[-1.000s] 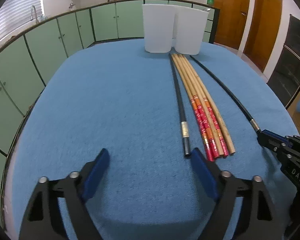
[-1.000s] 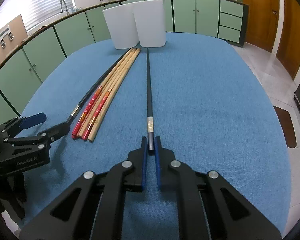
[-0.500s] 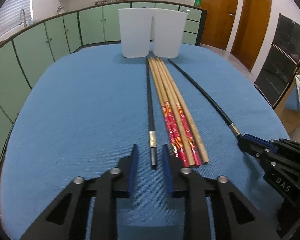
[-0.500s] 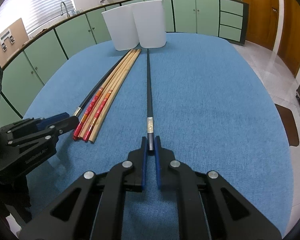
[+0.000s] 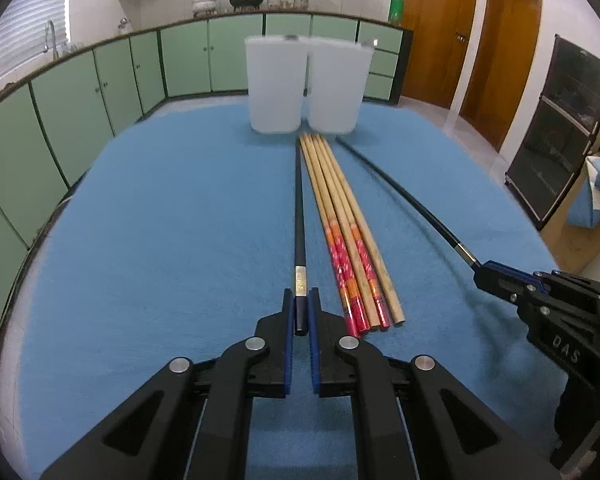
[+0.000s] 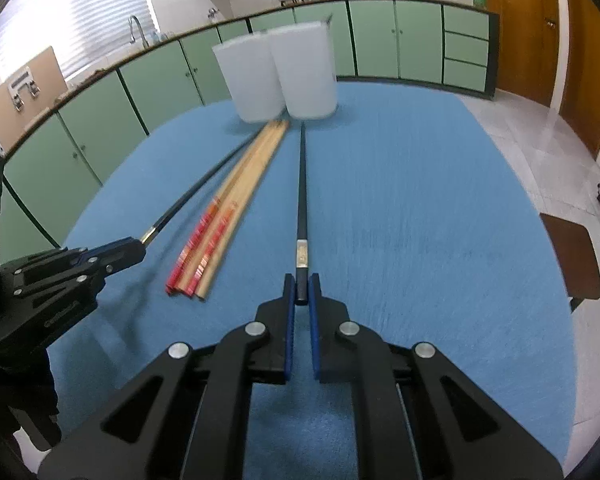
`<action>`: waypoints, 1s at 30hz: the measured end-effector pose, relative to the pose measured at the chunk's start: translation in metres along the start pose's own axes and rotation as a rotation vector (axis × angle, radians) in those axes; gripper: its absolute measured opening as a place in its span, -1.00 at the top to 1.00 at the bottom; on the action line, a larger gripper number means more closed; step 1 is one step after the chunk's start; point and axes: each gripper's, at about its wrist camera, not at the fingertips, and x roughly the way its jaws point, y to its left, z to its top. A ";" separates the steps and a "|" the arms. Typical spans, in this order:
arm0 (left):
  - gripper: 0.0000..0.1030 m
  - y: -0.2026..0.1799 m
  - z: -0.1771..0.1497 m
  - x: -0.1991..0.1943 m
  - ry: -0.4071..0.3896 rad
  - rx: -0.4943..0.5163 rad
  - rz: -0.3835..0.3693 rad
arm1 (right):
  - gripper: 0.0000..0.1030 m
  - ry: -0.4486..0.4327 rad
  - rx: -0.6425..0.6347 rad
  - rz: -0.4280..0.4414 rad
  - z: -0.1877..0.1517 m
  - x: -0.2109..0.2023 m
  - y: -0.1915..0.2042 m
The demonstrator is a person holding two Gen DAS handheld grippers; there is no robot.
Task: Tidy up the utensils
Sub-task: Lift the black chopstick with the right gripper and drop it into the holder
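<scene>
Both tongs are clamped, each on 1 black chopstick at its near, thick end. Left tongs (image 5: 301,312) have just been closing and now pinch the left black chopstick (image 5: 299,216), which lies just beside the bundle of 4 wooden chopsticks (image 5: 342,220) w/ red-orange printed ends. Right tongs (image 6: 301,292) grip the right black chopstick (image 6: 301,184), on the other side of that bundle. Both black sticks run from the near edge of the blue worktop (image 5: 160,220) toward the far edge, where 2 white containers (image 5: 304,88) stand side by side, touching or nearly so; the stick tips end just short of them. Judgement: step in hand is lifting the black pair to drop it into 1 container. To do it well: keep the pinch firm, since each stick is held only at 1 end and the long free part will droop or swing. Raise both ends together & evenly so the tips clear the worktop w/o dragging into the wooden bundle. Tilt the tips down before reaching a container rim, pick the same container for both, and enter 1 at a time if the tips cross. Risk: a tip knocking a light container over; approach from above, not from the side. Whether the containers already hold anything can't be seen.
</scene>
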 end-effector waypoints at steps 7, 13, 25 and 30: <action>0.87 0.002 0.024 -0.045 -0.105 0.016 -0.004 | 0.89 -0.102 -0.025 0.023 0.024 -0.038 0.006; 0.87 0.011 0.053 -0.074 -0.208 0.004 -0.020 | 0.88 -0.182 -0.013 0.062 0.059 -0.070 0.002; 0.87 0.023 0.120 -0.093 -0.319 0.017 -0.075 | 0.89 -0.250 -0.065 0.099 0.144 -0.102 -0.004; 0.87 0.021 0.140 -0.094 -0.333 0.035 -0.088 | 0.89 -0.251 -0.087 0.123 0.174 -0.106 -0.005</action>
